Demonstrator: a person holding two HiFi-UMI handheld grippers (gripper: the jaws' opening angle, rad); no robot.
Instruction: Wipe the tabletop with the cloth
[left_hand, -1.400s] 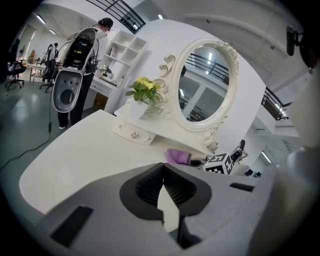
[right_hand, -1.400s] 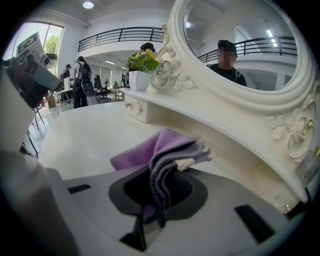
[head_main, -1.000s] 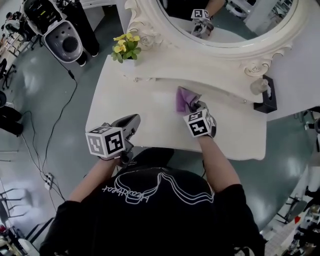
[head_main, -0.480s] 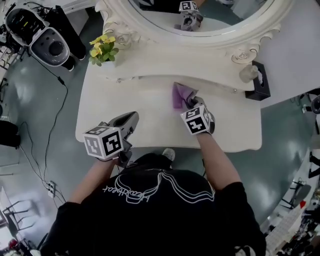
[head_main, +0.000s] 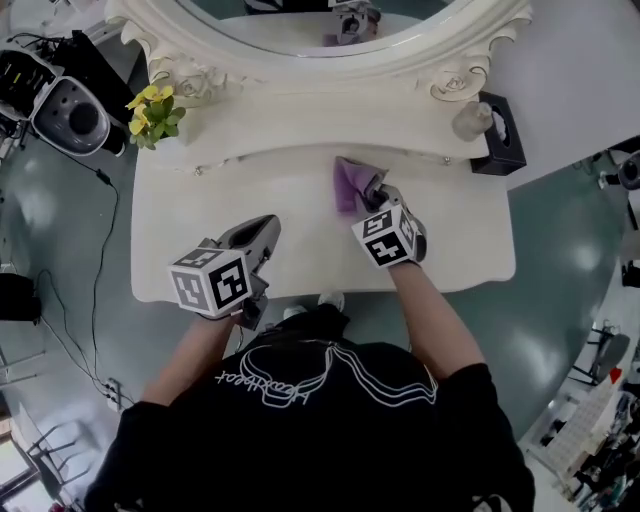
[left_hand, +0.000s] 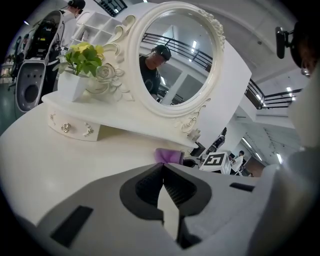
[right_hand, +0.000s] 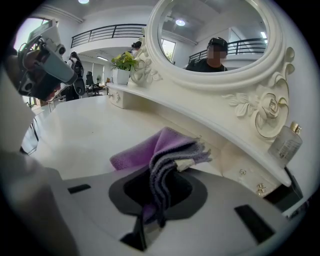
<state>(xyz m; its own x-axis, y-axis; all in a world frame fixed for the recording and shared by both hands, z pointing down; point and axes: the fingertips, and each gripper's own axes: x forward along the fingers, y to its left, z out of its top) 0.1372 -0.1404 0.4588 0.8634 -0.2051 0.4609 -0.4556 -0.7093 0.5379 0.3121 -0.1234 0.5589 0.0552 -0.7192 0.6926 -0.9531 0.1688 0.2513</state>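
Right hand-held gripper (head_main: 374, 193) (right_hand: 154, 200) is clamped on the purple cloth (head_main: 347, 184) (right_hand: 159, 148). In its own view we see the folded edges pinched between the jaws. The rest fans out ahead of the tips, and its lower fold looks to rest on the worktop (head_main: 190, 235) (right_hand: 85, 135).

In the head view the cloth sits near the worktop's middle, pushed toward the 12 o'clock side. It is just in front of the raised shelf (head_main: 300, 120) under the mirror (head_main: 300, 70) (right_hand: 215, 45).

Left hand-held gripper (head_main: 266, 229) (left_hand: 162, 176) is at 8 o'clock from the cloth and well apart from it, over the worktop's near edge. Its jaws are clenched tip to tip with nothing between them. In its view the cloth (left_hand: 169, 155) shows beyond the tips.

From the cloth:
- Yellow flowers (head_main: 152, 108) (left_hand: 86, 54) at 10 o'clock, on the shelf's left end.
- Glass bottle (head_main: 470, 120) (right_hand: 285, 143) at 2 o'clock, on the shelf's right end.
- Black box (head_main: 499, 148) just beside the bottle, at its 4 o'clock.

Small drawer knobs (right_hand: 250, 181) show on the shelf front. The person's black-sleeved arms run to both grippers from 6 o'clock. A cable (head_main: 104, 235) trails on the floor at 9 o'clock of the worktop.
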